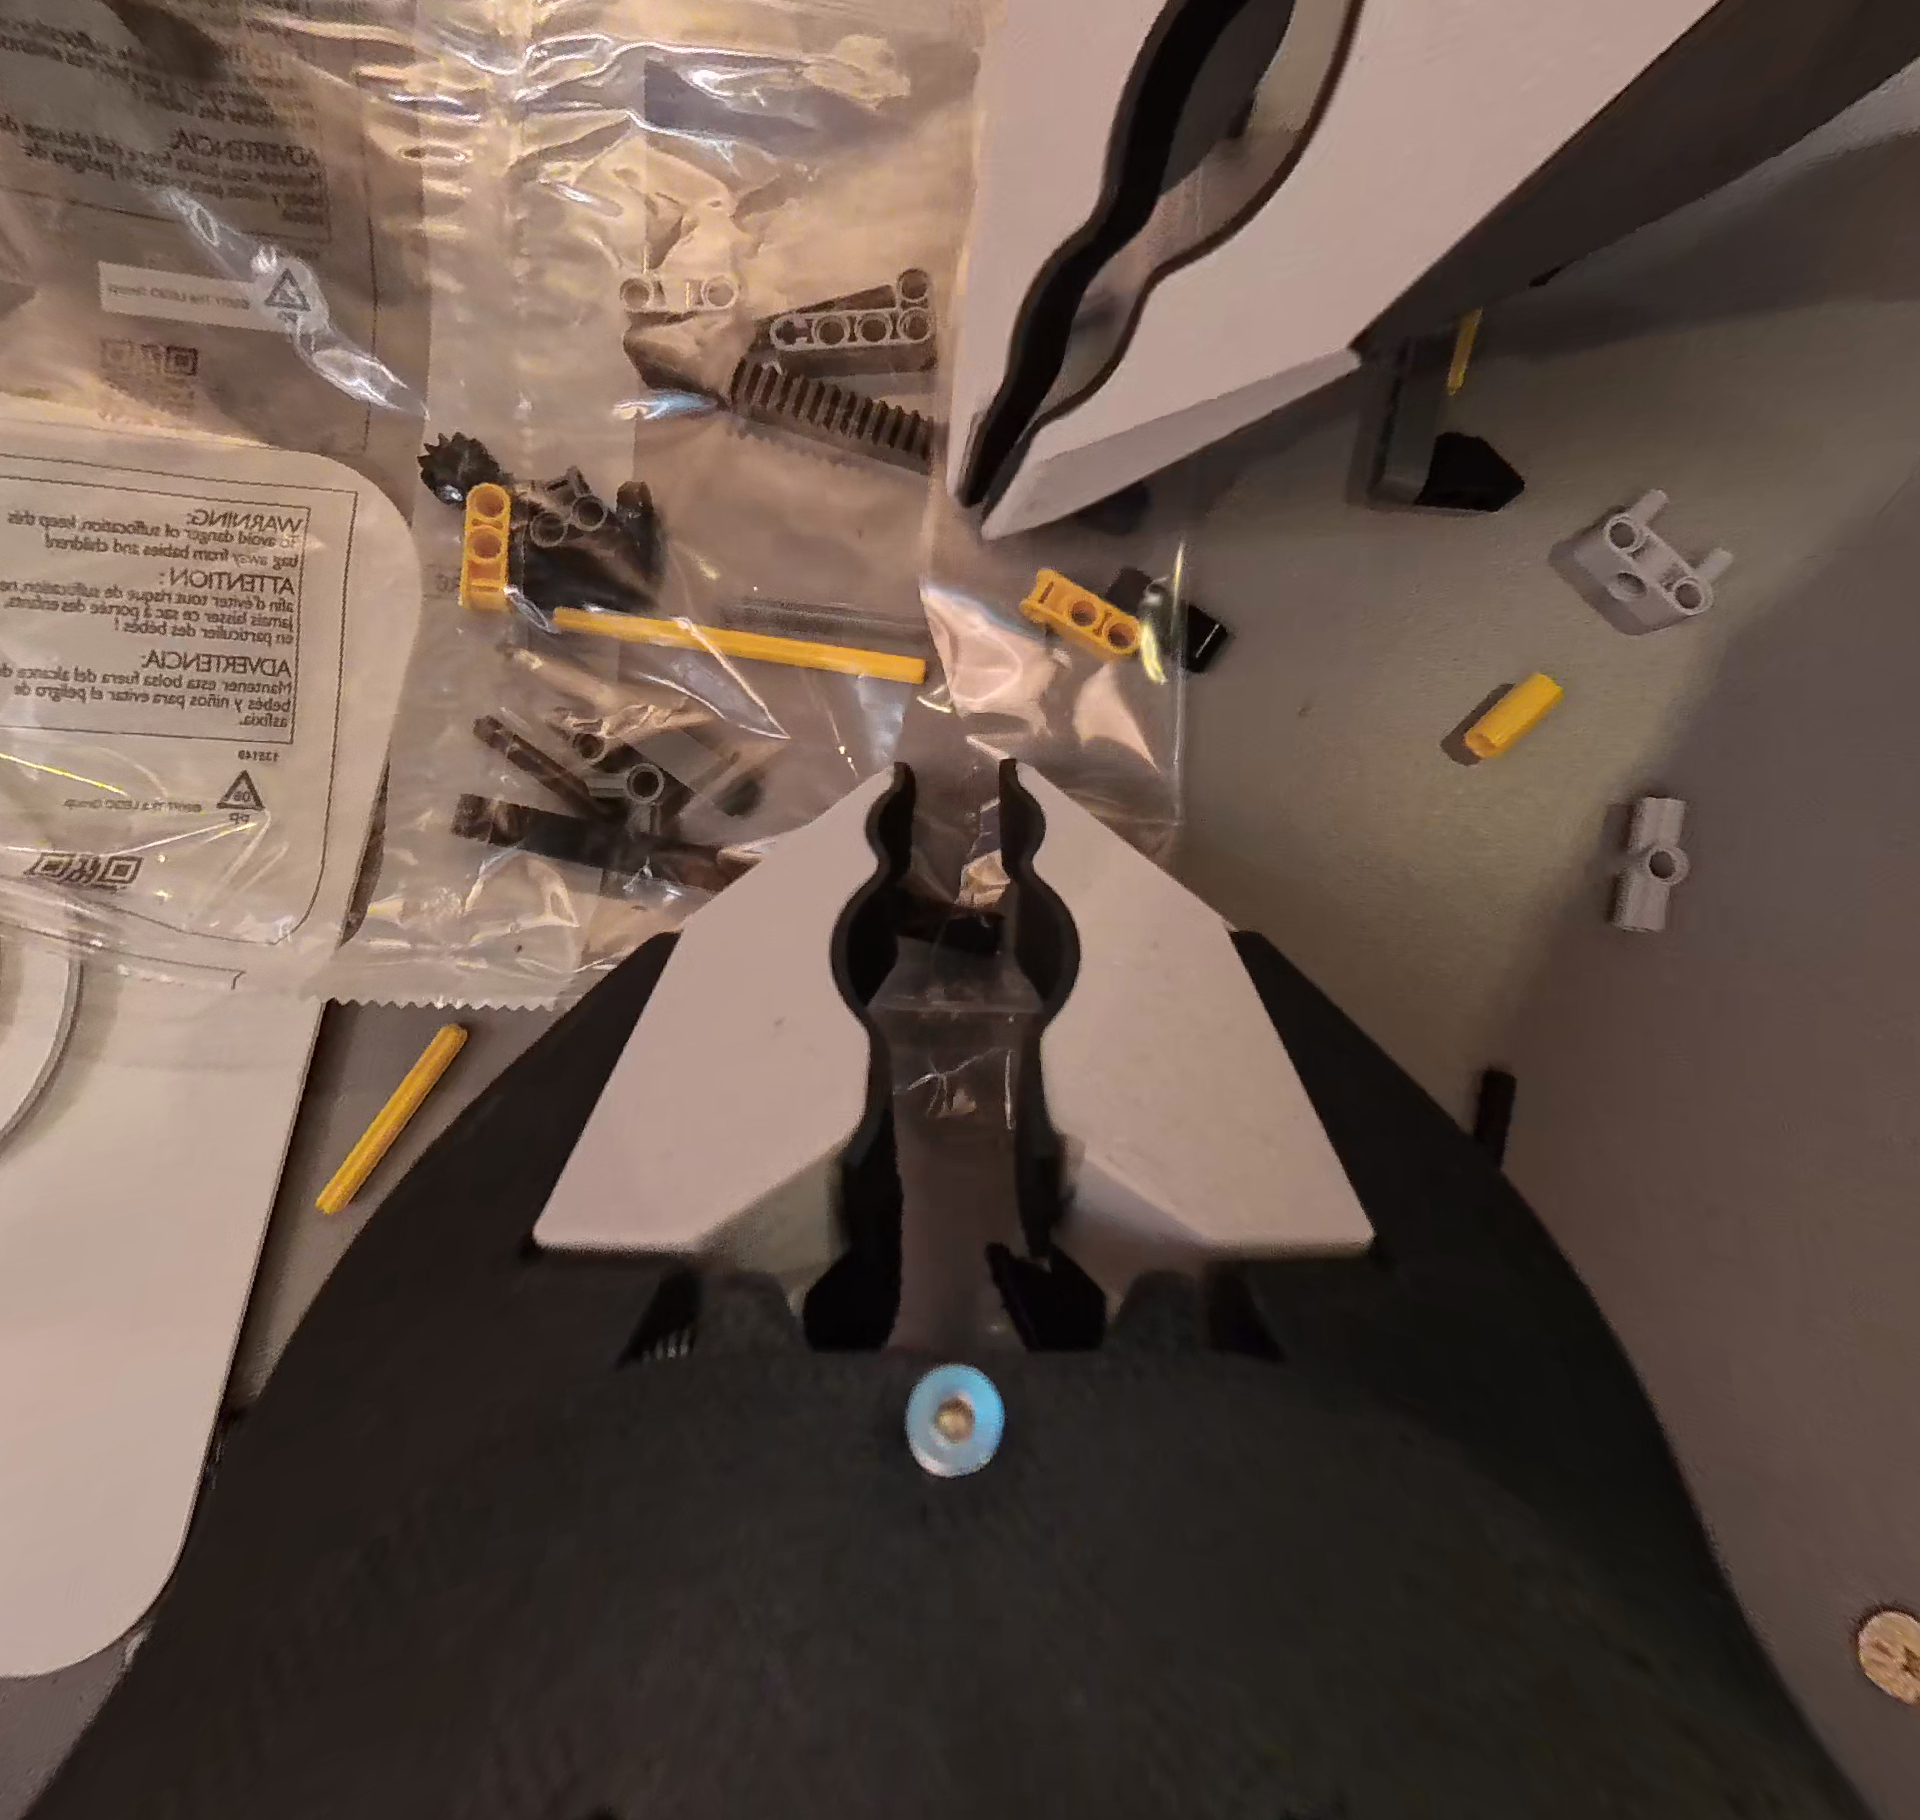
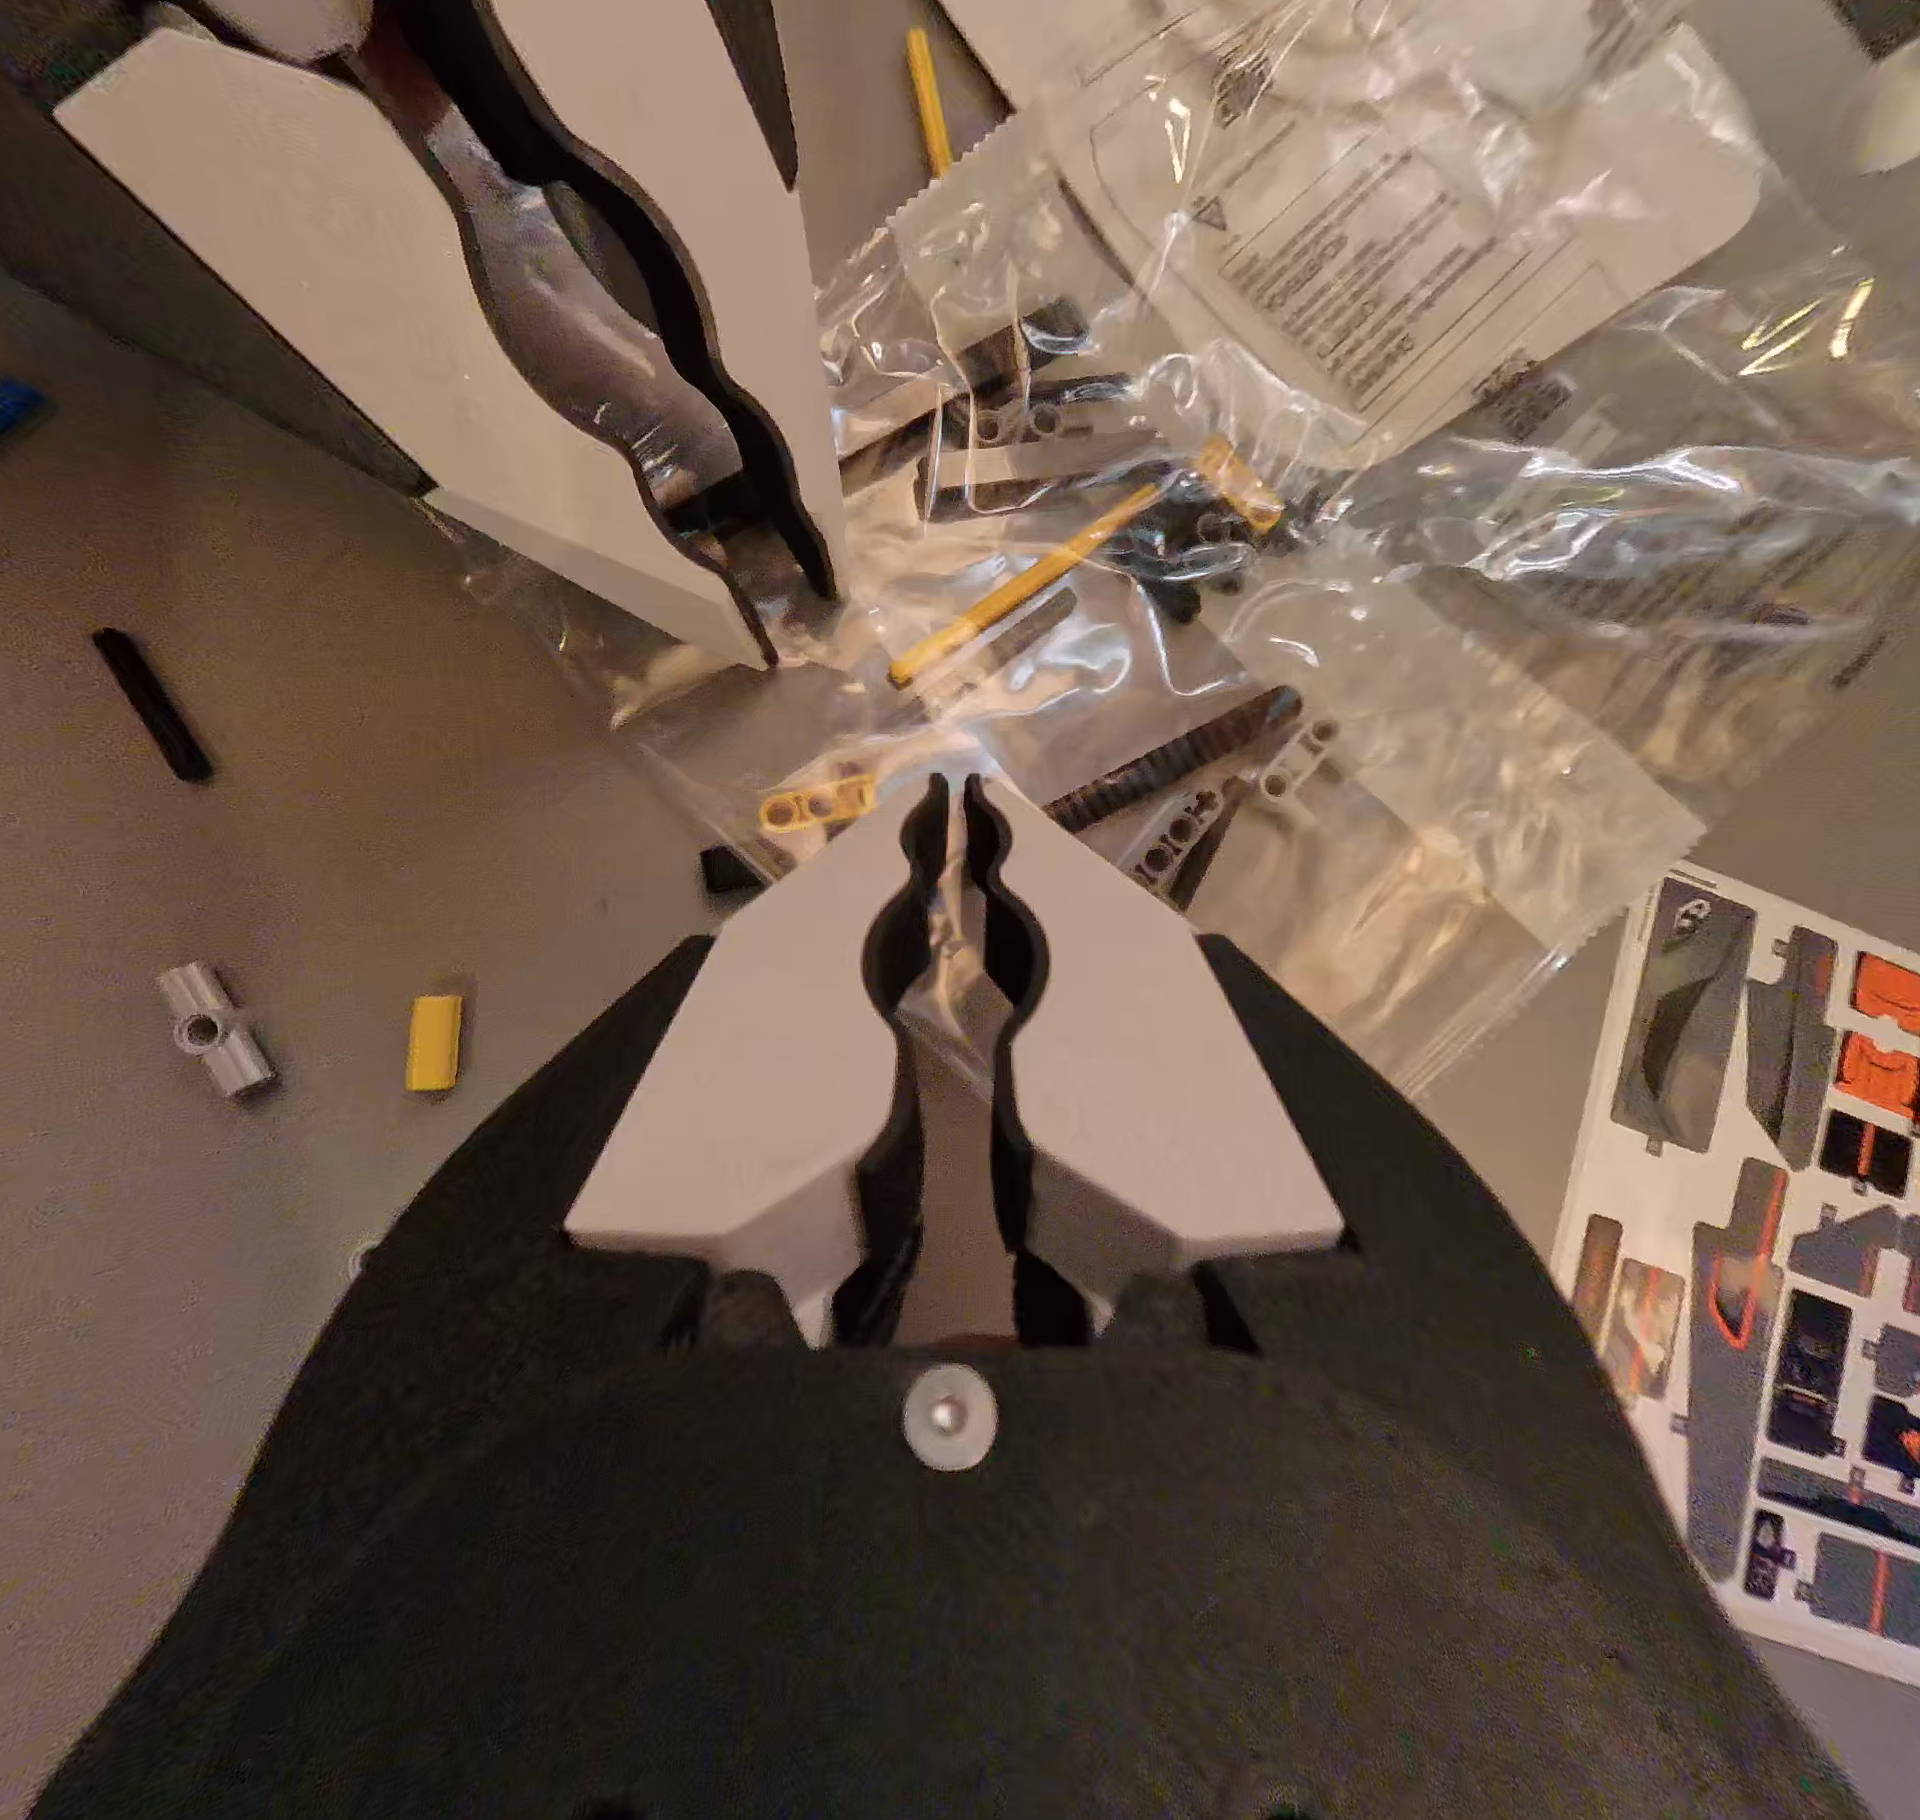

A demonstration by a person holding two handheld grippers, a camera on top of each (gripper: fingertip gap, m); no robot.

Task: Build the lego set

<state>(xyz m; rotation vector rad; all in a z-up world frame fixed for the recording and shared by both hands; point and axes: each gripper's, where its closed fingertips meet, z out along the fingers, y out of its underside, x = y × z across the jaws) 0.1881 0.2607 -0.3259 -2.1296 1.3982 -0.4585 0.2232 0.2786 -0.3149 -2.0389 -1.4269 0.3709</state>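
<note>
Bag of Lego parts lies flat on the grey table, its yellow axle running crosswise in the left wrist view. Left gripper pinches the bag's corner; right gripper (jaws nearly closed) clamps the plastic beside a yellow beam.

Each gripper, left gripper and right gripper, has a matte black, grainy body that fans out wide. Pale grey wedge-shaped fingers carry wavy black inner edges. A round silver screw sits centred on the body.
</note>
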